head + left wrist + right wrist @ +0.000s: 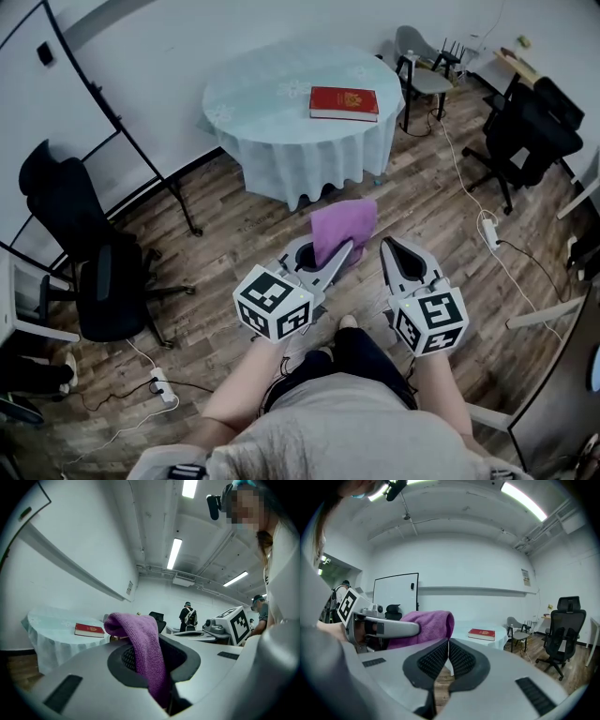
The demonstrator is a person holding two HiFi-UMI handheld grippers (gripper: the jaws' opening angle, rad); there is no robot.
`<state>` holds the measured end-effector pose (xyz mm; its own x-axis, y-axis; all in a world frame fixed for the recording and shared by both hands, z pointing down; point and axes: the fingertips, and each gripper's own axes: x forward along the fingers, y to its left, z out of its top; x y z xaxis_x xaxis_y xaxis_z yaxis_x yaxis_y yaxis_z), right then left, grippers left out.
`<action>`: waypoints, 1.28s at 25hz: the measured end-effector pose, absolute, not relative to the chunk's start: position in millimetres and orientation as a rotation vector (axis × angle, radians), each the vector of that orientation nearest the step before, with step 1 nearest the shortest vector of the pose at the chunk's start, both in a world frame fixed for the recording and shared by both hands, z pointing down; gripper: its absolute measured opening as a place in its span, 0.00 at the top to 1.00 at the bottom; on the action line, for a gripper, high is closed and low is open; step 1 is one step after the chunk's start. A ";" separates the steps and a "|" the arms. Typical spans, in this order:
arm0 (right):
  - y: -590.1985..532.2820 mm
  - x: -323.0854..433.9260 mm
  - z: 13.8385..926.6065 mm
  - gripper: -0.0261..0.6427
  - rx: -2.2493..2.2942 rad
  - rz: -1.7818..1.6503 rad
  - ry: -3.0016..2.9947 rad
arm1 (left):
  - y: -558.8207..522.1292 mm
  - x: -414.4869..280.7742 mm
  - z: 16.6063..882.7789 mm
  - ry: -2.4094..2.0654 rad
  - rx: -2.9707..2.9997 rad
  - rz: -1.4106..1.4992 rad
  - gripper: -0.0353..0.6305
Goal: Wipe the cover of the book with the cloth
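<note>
Office room: wood-plank floor [234, 220], white walls, strip lights on the ceiling.

Left gripper [343, 249]: jaws clamped on the purple cloth [344, 223]. Cloth pinched low between the pads, the rest bunched up and folded over the jaw tips. Held in the air above the floor, jaws aimed toward the table [281, 141].

Right gripper [390, 246]: jaws pressed together, pads touching, nothing between them. Carried just beside the left gripper, on its right, apart from it and from the cloth. Both at about the same height, in front of the person's legs.

Table ahead: round, under a pale drape hanging over the edge all round. Red book [344, 102] lying flat and closed on it, near the right edge, long side across the head view. Well apart from both grippers; cloth not in contact with it.

Further out:
- Black office chair [89, 272] at left, beside a black stand [141, 159].
- Grey chair [420, 66] just behind the table's right side.
- Second black chair [530, 131] at far right.
- White power strip [488, 232] on the floor right of the table, with a cable running from it toward the back of the room.
- Another strip [159, 382] on the floor at lower left.
- Standing person [188, 617] in the background of the left gripper view.
</note>
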<state>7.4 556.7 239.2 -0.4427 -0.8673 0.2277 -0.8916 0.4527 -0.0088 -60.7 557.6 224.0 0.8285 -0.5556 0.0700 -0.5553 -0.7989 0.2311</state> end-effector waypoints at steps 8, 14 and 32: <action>488.2 16.4 270.2 0.93 1.557 0.271 -2.497 | 495.5 -55.3 238.6 -0.852 2.747 0.002 0.85; 414.3 27.8 268.9 0.93 1.521 0.266 -2.512 | 422.9 -38.8 243.4 -0.878 2.704 -0.013 0.85; 248.2 78.3 273.5 0.93 1.433 0.306 -2.560 | 256.6 10.3 240.6 -1.014 2.649 -0.028 0.85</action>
